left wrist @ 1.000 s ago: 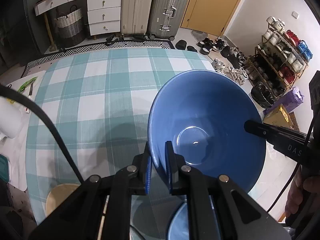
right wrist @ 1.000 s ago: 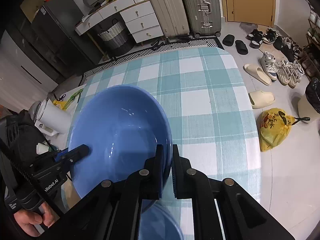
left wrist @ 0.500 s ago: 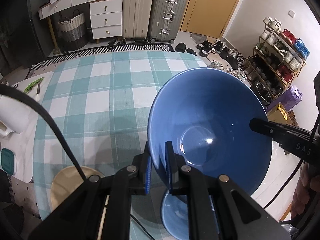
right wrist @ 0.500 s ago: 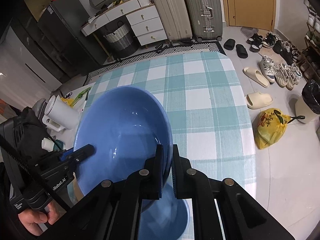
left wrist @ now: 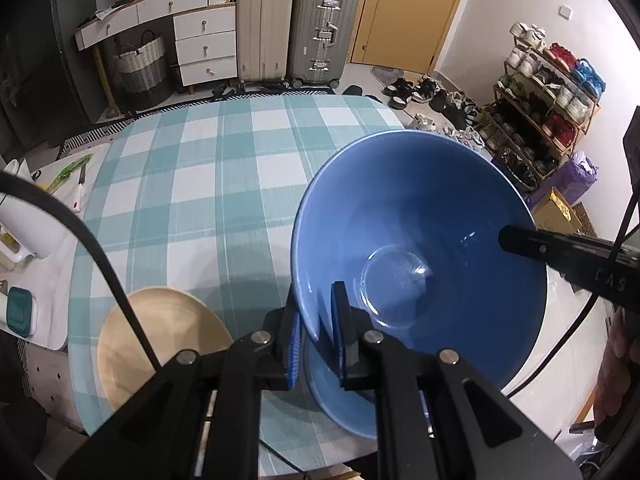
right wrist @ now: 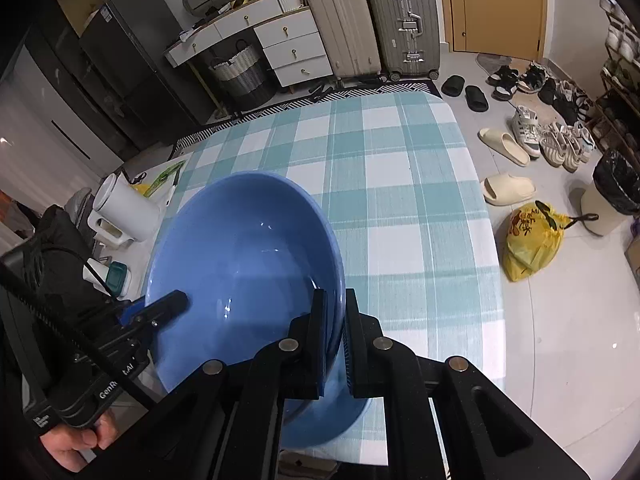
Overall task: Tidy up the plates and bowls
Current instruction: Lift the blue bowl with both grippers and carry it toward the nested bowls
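Bowl [left wrist: 420, 248], blue and deep, hangs tilted above the near edge of the table [left wrist: 208, 184], gripped on two opposite sides of its rim. Left tongs [left wrist: 316, 336] clench the rim nearest their camera, one finger inside the wall and one outside. Right tongs [right wrist: 335, 332] clench the opposite rim the same way; in the left view one of their black fingers reaches in over the far right rim. Directly beneath the held bowl, a second blue dish [left wrist: 340, 396] rests on the table; whether it is a bowl or a plate cannot be told. Just left of the left tongs, a tan wooden plate [left wrist: 160, 340] lies flat on the checked cloth, apart from the blue pieces. A black cable [left wrist: 100, 260] crosses over it. Beyond the tongs the teal-and-white cloth stretches toward two suitcases [left wrist: 296, 28] and a white drawer unit [left wrist: 204, 44]. Farther left of the left tongs stands a white jug [right wrist: 124, 208]. To the right of the right tongs, on the floor, sit a yellow bag [right wrist: 532, 240] and slippers [right wrist: 506, 188].
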A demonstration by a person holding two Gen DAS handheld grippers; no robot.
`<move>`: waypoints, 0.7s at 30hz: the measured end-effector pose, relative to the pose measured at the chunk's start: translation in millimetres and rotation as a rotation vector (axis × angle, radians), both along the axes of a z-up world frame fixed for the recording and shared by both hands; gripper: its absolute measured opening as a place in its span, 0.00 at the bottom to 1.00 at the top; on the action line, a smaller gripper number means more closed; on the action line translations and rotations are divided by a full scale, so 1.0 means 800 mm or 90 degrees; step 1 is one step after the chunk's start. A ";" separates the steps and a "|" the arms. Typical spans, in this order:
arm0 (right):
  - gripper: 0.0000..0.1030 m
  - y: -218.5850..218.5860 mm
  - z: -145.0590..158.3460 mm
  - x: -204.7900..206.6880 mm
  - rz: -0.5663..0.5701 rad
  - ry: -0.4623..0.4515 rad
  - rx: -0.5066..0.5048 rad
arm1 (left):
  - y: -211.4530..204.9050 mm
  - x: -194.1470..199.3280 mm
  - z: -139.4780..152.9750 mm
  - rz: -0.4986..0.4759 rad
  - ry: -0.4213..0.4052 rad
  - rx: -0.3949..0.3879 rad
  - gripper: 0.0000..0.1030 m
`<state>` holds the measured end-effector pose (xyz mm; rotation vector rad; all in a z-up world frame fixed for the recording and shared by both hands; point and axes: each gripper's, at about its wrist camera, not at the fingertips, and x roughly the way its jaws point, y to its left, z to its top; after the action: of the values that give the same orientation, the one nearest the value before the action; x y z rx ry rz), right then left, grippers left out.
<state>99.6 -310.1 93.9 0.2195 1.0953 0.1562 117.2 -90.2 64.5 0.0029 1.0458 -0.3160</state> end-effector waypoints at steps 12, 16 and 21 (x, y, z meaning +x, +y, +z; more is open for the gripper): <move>0.07 -0.003 -0.032 -0.028 -0.006 0.016 0.006 | 0.002 -0.023 -0.022 -0.003 0.005 -0.006 0.11; 0.07 -0.001 -0.045 -0.029 -0.007 0.021 0.002 | -0.006 -0.036 -0.030 -0.008 -0.030 0.030 0.11; 0.07 -0.005 -0.061 -0.030 -0.010 0.033 0.006 | -0.005 -0.040 -0.047 -0.008 -0.021 0.020 0.11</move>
<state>75.3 -314.4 45.3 0.2419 1.1437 0.1423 85.1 -94.0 26.7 0.0434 1.0179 -0.3097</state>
